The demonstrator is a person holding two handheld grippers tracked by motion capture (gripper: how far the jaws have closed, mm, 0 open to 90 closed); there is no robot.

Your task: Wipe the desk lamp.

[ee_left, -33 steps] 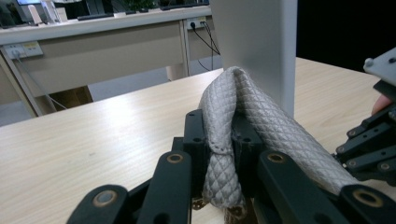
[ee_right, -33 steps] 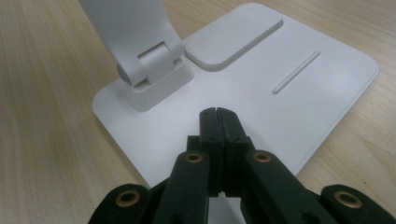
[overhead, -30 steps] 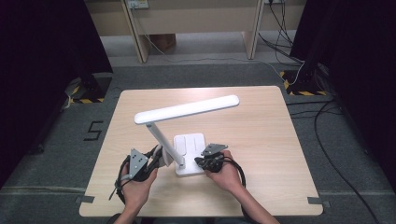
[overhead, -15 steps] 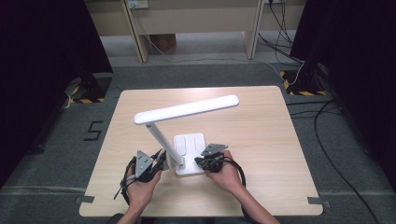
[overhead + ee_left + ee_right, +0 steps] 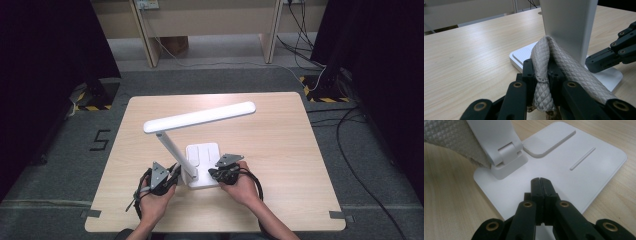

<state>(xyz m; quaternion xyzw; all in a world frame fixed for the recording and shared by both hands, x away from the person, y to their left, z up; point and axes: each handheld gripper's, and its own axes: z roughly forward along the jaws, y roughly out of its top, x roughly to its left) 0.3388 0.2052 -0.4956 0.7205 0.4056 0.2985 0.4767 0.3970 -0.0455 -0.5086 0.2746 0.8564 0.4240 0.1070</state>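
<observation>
A white plastic desk lamp [image 5: 197, 150] with a flat square base and a long bar head stands at the near middle of the pale wooden table [image 5: 280, 145]. The step in hand looks like wiping its slanted stem: the left gripper [image 5: 167, 179], at about 8 o'clock from the base, has its jaws clamped on a folded grey quilted cloth [image 5: 549, 72] pressed against the stem low down. The right gripper [image 5: 216, 174], at about 4 o'clock from the hinge, has its jaws fully together with nothing between them, tips resting on the base plate [image 5: 584, 175], apparently steadying it. The next move probably calls for sliding the cloth along the stem while the base stays pinned. The high view gives the lamp's whole shape and both hands; the left gripper view shows the cloth's weave and contact; the right gripper view shows the hinge [image 5: 507, 153] and the base's raised pad.
</observation>
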